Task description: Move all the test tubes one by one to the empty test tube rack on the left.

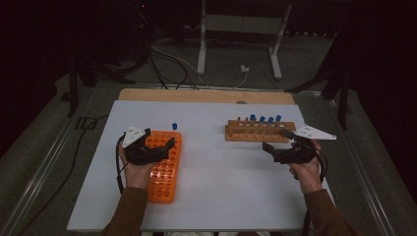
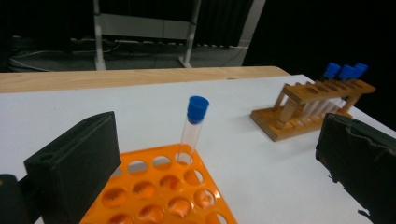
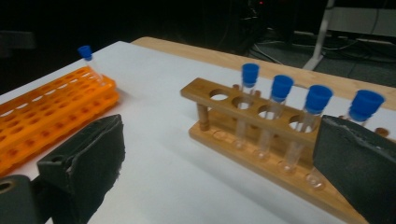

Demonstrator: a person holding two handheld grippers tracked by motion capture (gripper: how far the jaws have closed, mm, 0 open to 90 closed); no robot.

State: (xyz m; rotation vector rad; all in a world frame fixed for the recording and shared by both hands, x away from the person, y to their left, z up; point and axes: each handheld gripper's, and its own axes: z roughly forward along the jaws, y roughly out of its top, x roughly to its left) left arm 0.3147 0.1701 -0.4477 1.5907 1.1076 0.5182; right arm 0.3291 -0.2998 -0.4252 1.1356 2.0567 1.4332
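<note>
Blue-capped, the lone test tube [image 2: 192,130] stands upright in a far corner hole of the orange rack [image 1: 164,167] at centre-left of the high view, apparently just seated there. Around it the left hand-held gripper [image 1: 156,146] gapes wide, touching nothing. At centre-right the right hand-held gripper [image 1: 278,143] waits open before the wooden rack [image 1: 259,131], likely lining up another tube.

Wide bare table [image 1: 211,162] lies between the orange rack [image 1: 164,169] and the wooden rack [image 1: 259,132], an easy lane. One capped tube [image 2: 193,128] stands upright at the orange rack's far corner; four blue-capped tubes [image 3: 280,112] crowd the wooden rack's top.
</note>
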